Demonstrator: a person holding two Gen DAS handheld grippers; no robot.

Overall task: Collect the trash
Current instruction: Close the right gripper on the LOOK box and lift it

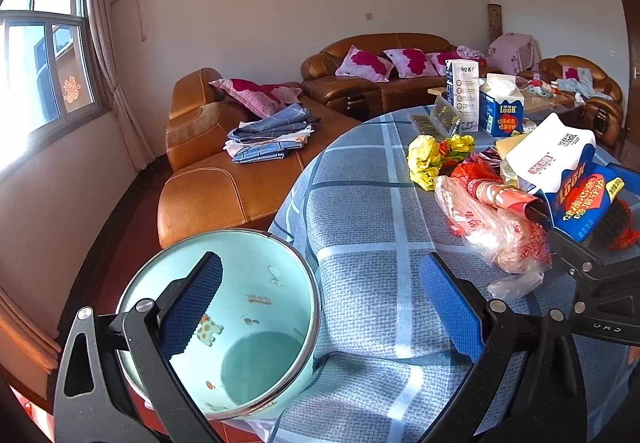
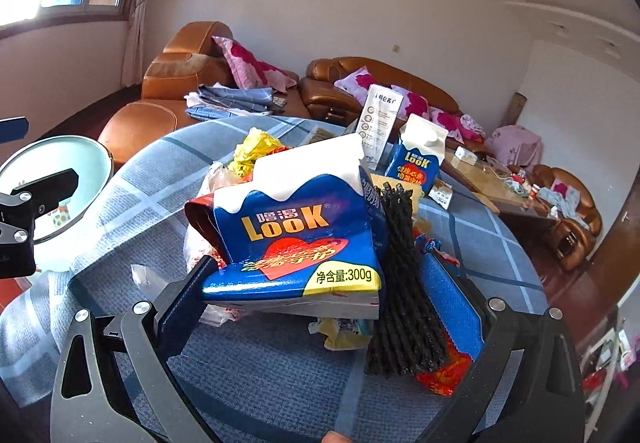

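A round table covered in a blue-grey checked cloth holds a heap of trash. The right gripper pinches a crushed blue-and-white LOOK milk carton between its blue-padded fingers, tilted above the pile; a bundle of black ridged strips leans against the right finger. The left gripper has its fingers spread wide and empty, one over the mint-green metal-rimmed wastebasket standing just beside the table edge. A crumpled yellow wrapper and a clear plastic bag with red print lie on the cloth
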